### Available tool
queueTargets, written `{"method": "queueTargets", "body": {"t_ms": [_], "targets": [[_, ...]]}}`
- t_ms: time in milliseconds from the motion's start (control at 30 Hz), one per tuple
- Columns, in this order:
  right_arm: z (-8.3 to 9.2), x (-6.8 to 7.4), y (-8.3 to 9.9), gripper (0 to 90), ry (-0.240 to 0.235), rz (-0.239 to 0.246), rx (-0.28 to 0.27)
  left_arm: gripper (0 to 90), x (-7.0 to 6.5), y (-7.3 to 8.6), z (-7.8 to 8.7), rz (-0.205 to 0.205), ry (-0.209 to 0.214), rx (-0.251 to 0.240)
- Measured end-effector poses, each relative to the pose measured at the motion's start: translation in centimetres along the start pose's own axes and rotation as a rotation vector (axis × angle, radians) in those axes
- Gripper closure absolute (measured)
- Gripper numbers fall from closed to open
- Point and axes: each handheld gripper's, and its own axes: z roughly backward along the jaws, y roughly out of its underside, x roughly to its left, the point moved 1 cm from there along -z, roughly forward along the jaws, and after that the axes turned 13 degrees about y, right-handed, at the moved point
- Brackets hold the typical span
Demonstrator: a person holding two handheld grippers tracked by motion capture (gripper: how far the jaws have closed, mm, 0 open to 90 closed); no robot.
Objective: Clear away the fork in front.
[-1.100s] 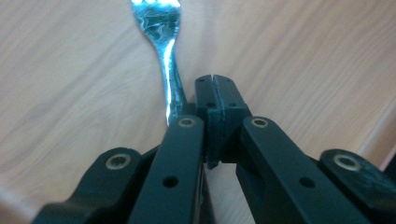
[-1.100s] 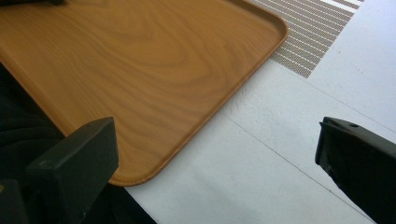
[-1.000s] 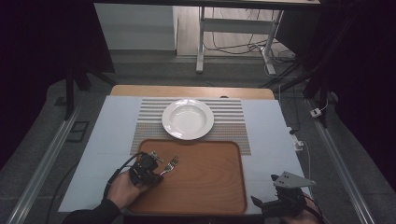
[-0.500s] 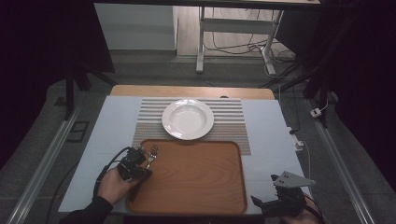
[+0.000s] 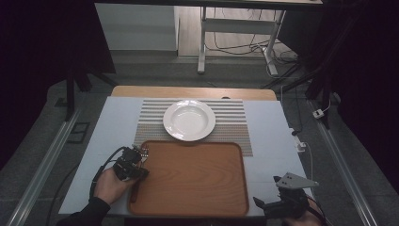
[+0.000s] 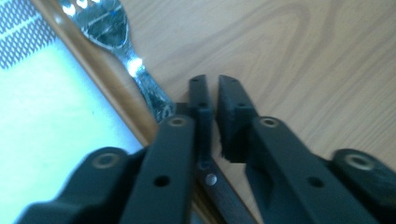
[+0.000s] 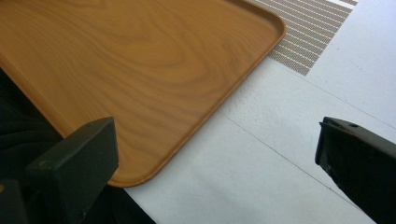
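Note:
A metal fork [image 5: 142,151] with a dark handle lies along the left rim of the wooden tray [image 5: 197,181], tines toward the placemat. My left gripper [image 5: 139,161] sits right over it. In the left gripper view the fork [image 6: 109,28] runs under the left jaw. The left gripper [image 6: 215,88] has just been opening: a narrow gap stands between the pads, which do not press on the handle. My right gripper [image 5: 259,203] rests off the tray's near right corner. Its jaws stand wide open [image 7: 215,144] with only the table surface between them.
A white deep plate [image 5: 189,120] stands on a striped placemat [image 5: 235,129] behind the tray. The tray's wooden floor [image 7: 140,56] is bare. A pale blue table cover [image 5: 277,141] surrounds the mat and the tray. Cables trail from both grippers.
My left hand carried the fork leftward from inside the tray to its left rim. The jaws have parted slightly there. The right gripper has not moved.

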Motion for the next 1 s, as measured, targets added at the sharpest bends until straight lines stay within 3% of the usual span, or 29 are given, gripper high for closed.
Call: {"method": "queueTargets", "body": {"t_ms": [333,500,733,1000], "targets": [[0.0,0.0,0.0,0.0,0.0,-0.005,-0.001,45.6,-1.5,0.9,2.2,-0.11,-0.006,-0.156],[0.1,0.0,0.0,0.0,0.002,-0.005,-0.001,29.2,-2.0,2.0,2.9,-0.172,0.032,-0.219],[0.0,0.0,0.0,0.0,0.004,-0.003,0.001,16.7,-3.2,4.2,3.6,-0.202,0.004,-0.289],[0.0,0.0,0.0,0.0,0.005,-0.011,-0.002,4.8,-3.4,6.9,5.1,-0.196,0.037,-0.394]]}}
